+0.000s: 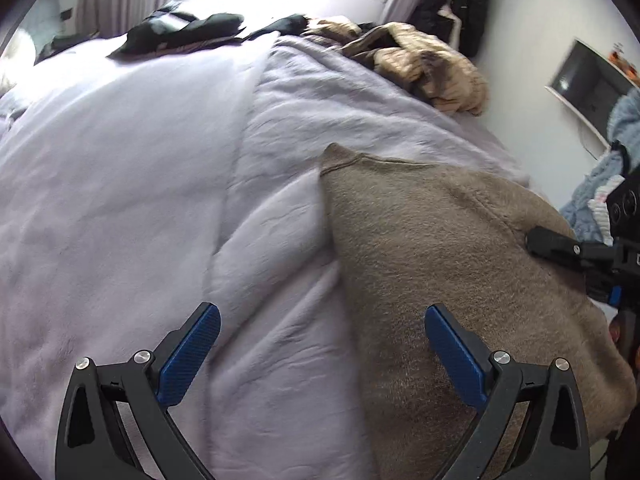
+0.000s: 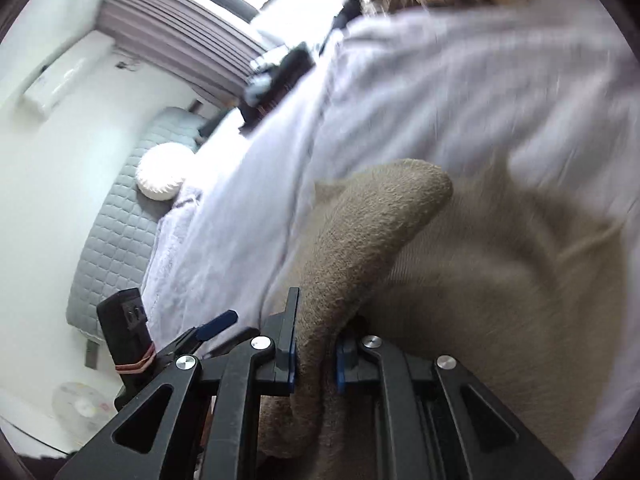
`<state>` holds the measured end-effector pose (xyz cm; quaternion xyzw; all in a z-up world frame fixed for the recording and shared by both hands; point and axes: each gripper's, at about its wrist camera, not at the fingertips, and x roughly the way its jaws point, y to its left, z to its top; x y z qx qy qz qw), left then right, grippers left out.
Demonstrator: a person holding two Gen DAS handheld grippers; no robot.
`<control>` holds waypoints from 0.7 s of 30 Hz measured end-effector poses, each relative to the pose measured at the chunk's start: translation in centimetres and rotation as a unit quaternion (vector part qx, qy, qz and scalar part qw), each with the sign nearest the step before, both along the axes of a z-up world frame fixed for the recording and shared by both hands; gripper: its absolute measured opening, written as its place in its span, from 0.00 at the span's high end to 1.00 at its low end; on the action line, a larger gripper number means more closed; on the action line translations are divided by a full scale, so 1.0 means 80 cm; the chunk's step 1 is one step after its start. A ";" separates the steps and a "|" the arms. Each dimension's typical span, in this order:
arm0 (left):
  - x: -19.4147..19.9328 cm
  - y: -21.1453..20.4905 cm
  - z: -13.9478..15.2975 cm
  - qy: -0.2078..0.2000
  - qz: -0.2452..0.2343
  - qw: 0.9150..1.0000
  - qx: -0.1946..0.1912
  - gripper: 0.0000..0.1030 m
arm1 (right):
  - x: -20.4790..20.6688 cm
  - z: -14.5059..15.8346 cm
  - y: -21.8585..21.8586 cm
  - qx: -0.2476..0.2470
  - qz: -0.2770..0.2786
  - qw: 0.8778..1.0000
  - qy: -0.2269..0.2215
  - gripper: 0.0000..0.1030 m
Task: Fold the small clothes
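The brown knit garment lay spread on the pale lilac blanket of a bed, filling the left wrist view from about 3 to 6 o'clock, one corner pointing toward 12. The left gripper stood released over it, jaws wide apart with nothing between them; its left blue pad hung over the blanket, its right pad over the garment's near edge. At 3 o'clock in that view the right gripper reached in from the frame edge, its black tip on the garment.

In the right wrist view the right gripper was clenched on a raised fold of the garment, which rose between the blue pads and curved over toward 1 o'clock; the rest of the garment lay beneath, at 3 to 5 o'clock. The left gripper showed at 8 o'clock.

Farther off, dark clothes lay at 11 o'clock and a tan knit heap at 1 o'clock in the left view. No writing, brand or label could be read anywhere; the right view was blurred.
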<state>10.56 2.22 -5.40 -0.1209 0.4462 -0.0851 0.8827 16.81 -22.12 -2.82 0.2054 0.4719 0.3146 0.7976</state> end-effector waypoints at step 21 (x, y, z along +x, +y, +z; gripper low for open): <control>-0.013 -0.077 0.000 0.026 -0.076 0.993 0.086 0.01 | -0.068 -0.047 -0.165 -0.116 -0.128 0.984 0.037 0.72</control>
